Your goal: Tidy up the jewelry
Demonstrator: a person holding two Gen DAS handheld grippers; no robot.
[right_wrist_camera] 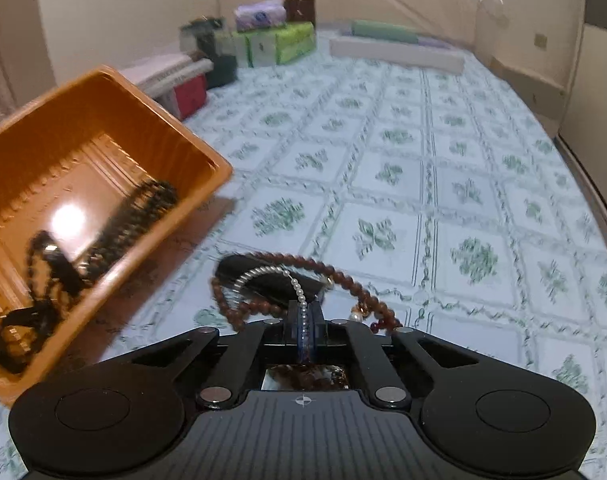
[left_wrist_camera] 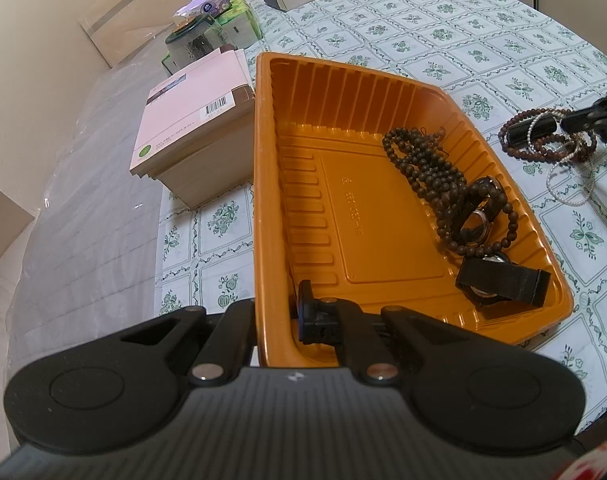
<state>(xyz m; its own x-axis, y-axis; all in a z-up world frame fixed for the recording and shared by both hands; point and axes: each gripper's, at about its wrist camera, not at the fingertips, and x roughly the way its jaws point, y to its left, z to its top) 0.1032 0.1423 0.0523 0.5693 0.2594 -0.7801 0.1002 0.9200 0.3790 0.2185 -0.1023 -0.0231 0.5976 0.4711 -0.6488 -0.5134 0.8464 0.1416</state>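
The left gripper (left_wrist_camera: 281, 320) is clamped on the near-left wall of the orange plastic tray (left_wrist_camera: 263, 184); one finger (left_wrist_camera: 309, 316) stands inside the wall and the other is outside it, so the thin rim runs between them; the tray lies on a table covered by a cloth with green flowers in squares (left_wrist_camera: 443, 12).

Inside the tray, along its right side, lies a long string of dark brown beads (left_wrist_camera: 419, 164); a wristwatch with a dark dial (left_wrist_camera: 473, 224) lies in the loops of this string; a second watch with a wide black strap (left_wrist_camera: 499, 280) lies nearer to the front corner.

Outside the tray, to its right and apart from it, is a small heap of jewelry on the cloth; a reddish-brown bead bracelet (right_wrist_camera: 343, 276) and a thin strand of small white pearls (right_wrist_camera: 295, 286) lie over and around a black oblong object (right_wrist_camera: 263, 280), which I cannot name more exactly.

The right gripper (right_wrist_camera: 305, 320) has its tips on this heap; its jaws are pressed together, and the pearl strand runs down into the narrow line between them, so it is pinched there; the right wrist view is blurred.

Left of the tray stands a pale pink box with a barcode (left_wrist_camera: 191, 120), just beside the tray wall; behind it are tissue packs (left_wrist_camera: 207, 4) and green boxes (left_wrist_camera: 239, 20).
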